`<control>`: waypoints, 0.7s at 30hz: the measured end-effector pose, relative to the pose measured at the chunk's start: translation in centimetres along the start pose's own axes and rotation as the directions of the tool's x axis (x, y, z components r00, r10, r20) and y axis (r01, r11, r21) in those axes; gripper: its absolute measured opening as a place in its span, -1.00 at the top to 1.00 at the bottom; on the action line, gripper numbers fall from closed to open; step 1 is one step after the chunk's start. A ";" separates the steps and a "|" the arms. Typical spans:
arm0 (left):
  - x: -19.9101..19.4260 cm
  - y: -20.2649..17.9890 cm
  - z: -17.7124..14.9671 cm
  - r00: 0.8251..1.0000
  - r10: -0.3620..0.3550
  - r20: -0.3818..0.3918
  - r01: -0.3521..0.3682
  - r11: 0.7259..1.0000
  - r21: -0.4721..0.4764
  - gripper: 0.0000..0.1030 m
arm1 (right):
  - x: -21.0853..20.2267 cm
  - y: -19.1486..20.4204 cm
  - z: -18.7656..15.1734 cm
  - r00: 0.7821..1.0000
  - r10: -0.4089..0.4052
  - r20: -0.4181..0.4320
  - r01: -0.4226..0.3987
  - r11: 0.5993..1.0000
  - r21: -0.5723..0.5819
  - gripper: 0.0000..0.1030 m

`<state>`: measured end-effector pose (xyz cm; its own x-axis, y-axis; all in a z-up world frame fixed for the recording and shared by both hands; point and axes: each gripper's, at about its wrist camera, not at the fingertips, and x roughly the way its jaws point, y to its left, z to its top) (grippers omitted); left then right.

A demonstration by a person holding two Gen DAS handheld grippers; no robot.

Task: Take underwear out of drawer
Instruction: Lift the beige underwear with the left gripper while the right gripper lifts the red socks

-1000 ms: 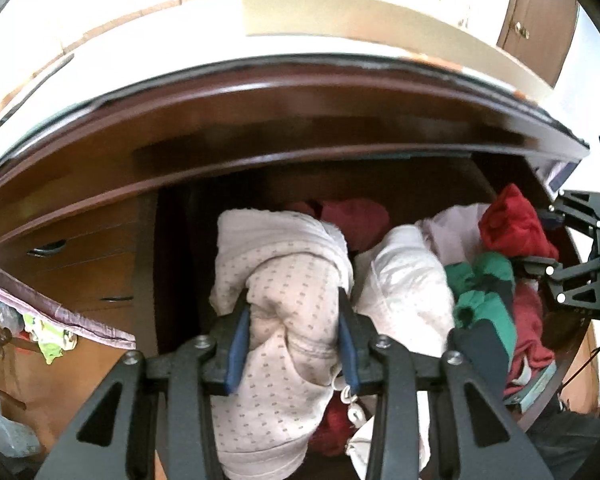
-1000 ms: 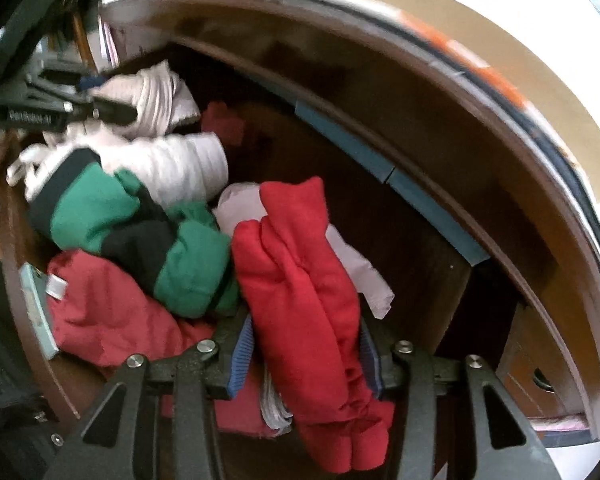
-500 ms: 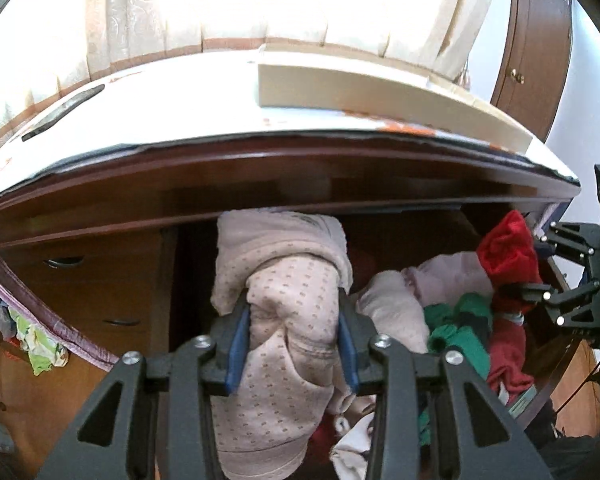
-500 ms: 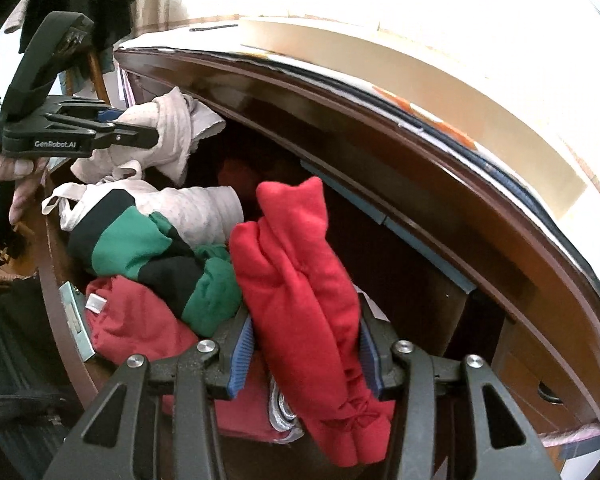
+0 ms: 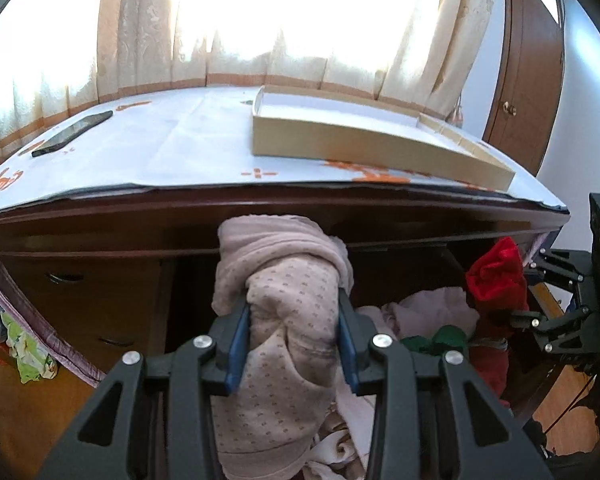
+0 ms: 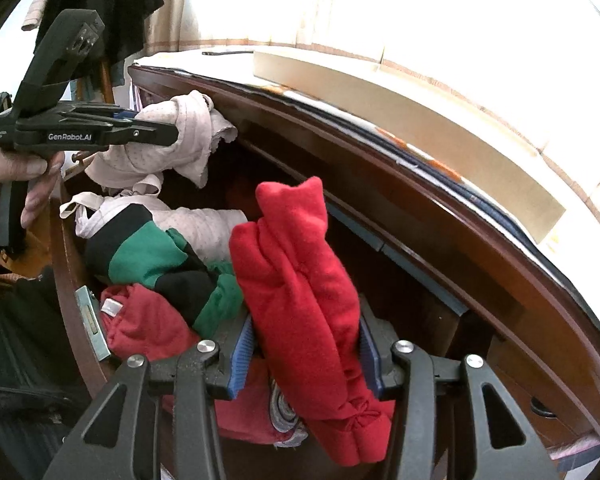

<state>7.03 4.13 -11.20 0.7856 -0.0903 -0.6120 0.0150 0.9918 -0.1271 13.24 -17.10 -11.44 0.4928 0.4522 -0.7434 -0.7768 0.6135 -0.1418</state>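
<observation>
- Pink dotted knit fills the left wrist view: the left gripper [image 5: 292, 336] points slightly downward, its blue pads clamped on both sides of a soft, bunched pink underwear [image 5: 284, 320] raised in front of the dresser's dark wooden edge.
- At 3 o'clock the right gripper [image 5: 516, 312] grips a crumpled red underwear [image 5: 496, 280] over the open drawer [image 5: 548, 376].
- Pale, green and red garments [image 5: 432, 320] lie heaped in the drawer at 4 o'clock.
- At 12 o'clock a shallow cardboard tray [image 5: 364, 148] sits on the paper-covered dresser top [image 5: 172, 148]; a dark phone [image 5: 72, 132] lies at 10 o'clock.
- From the right wrist view, the right gripper [image 6: 304, 348] tilts down, jaws pinched on the fleecy red underwear [image 6: 300, 272], which stands up past the pads and hangs below them.
- At 10 o'clock a hand [image 6: 8, 180] holds the left gripper [image 6: 168, 132], closed on the pink underwear [image 6: 176, 140] above the drawer's curved front [image 6: 66, 272].
- A green-and-black garment [image 6: 156, 260] and a red one [image 6: 144, 320] lie in the drawer at 9 o'clock.
</observation>
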 end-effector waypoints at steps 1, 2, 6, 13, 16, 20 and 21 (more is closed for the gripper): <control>-0.2 0.0 0.0 1.000 -0.002 0.009 0.002 1.000 -0.001 0.28 | -0.1 -0.1 0.0 1.000 0.001 0.005 -0.001 1.000 0.004 0.07; -0.3 -0.1 0.1 1.000 -0.006 0.018 0.006 1.000 -0.001 0.28 | -0.1 -0.2 0.0 1.000 0.002 0.011 -0.002 1.000 0.008 0.07; -0.8 -0.6 0.2 0.999 -0.007 0.042 0.007 1.000 0.007 0.28 | -0.7 -0.1 -0.2 0.999 0.006 0.037 -0.007 1.000 0.017 0.07; -1.8 -1.5 0.4 0.996 -0.019 0.085 0.017 0.999 0.030 0.28 | -1.4 -0.2 -0.7 0.997 -0.002 0.073 0.001 1.000 0.015 0.07; -2.3 -1.9 0.5 0.994 -0.028 0.106 0.024 0.999 0.041 0.28 | -1.7 -0.3 -0.8 0.996 0.009 0.093 -0.010 1.000 0.019 0.07; -2.6 -2.4 0.6 0.992 -0.040 0.123 0.034 0.998 0.052 0.28 | -2.1 -0.3 -0.9 0.994 0.006 0.110 -0.009 1.000 0.022 0.07; -2.7 -2.6 0.6 0.991 -0.044 0.129 0.037 0.998 0.056 0.28 | -2.2 -0.3 -0.9 0.994 0.005 0.113 -0.008 1.000 0.022 0.07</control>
<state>5.19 1.88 -8.76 0.8572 -0.1215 -0.5005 0.0788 0.9913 -0.1056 12.06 -18.84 -10.38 0.5299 0.5257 -0.6655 -0.7720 0.6238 -0.1219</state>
